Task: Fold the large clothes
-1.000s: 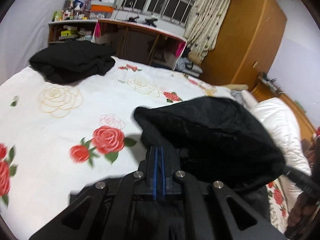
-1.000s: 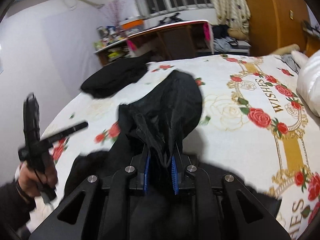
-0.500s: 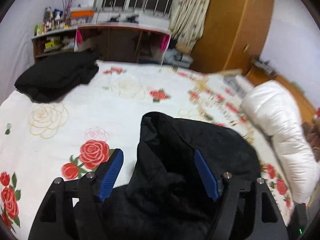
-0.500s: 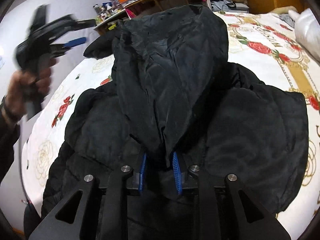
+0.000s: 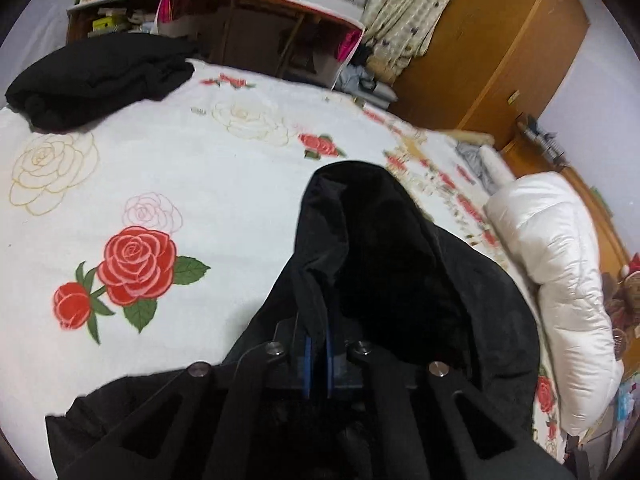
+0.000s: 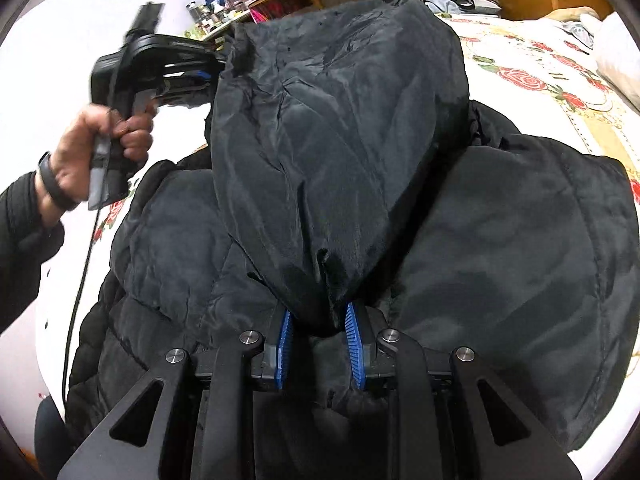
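A black hooded puffer jacket lies spread on the rose-print bed sheet. Its hood is stretched between my two grippers, above the jacket's body. My right gripper is shut on the near end of the hood, with bunched fabric pressed between the blue pads. My left gripper is shut on a thin edge of the hood. In the right wrist view the left gripper meets the hood's far left edge, with a person's hand on its handle.
A pile of black clothes sits at the bed's far left corner. A white puffy quilt lies along the right side. A wooden desk and a wardrobe stand beyond the bed.
My left gripper opened wide, then shut on the hood's edge. My right gripper came down with the hood, which now lies over the jacket's body instead of hanging above the bed.
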The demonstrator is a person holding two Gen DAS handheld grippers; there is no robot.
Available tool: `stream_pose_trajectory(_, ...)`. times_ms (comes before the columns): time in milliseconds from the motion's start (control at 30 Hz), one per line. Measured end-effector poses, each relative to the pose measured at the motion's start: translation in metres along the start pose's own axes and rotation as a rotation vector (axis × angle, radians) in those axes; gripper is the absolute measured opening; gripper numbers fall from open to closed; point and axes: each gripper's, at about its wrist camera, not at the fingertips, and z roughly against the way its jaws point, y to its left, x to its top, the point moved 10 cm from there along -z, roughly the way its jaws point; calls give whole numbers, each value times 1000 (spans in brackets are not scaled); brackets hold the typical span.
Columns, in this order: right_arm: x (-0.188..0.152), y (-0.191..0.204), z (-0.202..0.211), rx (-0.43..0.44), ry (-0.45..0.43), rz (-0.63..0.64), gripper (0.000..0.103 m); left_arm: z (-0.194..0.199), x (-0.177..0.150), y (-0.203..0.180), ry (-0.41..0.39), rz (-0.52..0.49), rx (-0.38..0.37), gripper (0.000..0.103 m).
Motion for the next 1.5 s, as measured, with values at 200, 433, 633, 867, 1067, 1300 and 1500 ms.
stream_pose_trajectory(200, -14, 1, 1, -63, 72, 71, 23, 81, -5, -23, -114, -45, -100, 5)
stream_pose_trajectory(433, -20, 0, -6, -74, 72, 72, 18, 130, 46, -64, -191, -76, -151, 47)
stream_pose_trajectory(633, -26, -14, -13, -73, 76, 72, 10, 163, 90, -86, -362, -156, -135, 96)
stream_pose_trajectory(867, -17, -23, 21, 7, 50, -37, 14, 18, 40, -62, 95, -135, 24, 64)
stream_pose_trajectory(1067, 78, -96, 87, 127, -188, -303, 92, 50, 2, -41, 2, -89, -67, 65)
stream_pose_trajectory(1300, 191, -173, -8, 253, -13, -596, 92, 70, -13, -17, -30, -124, -59, 65)
stream_pose_trajectory(1500, 183, -143, -69, 184, 191, -503, 31, 75, -27, 1, -23, -99, -56, 65)
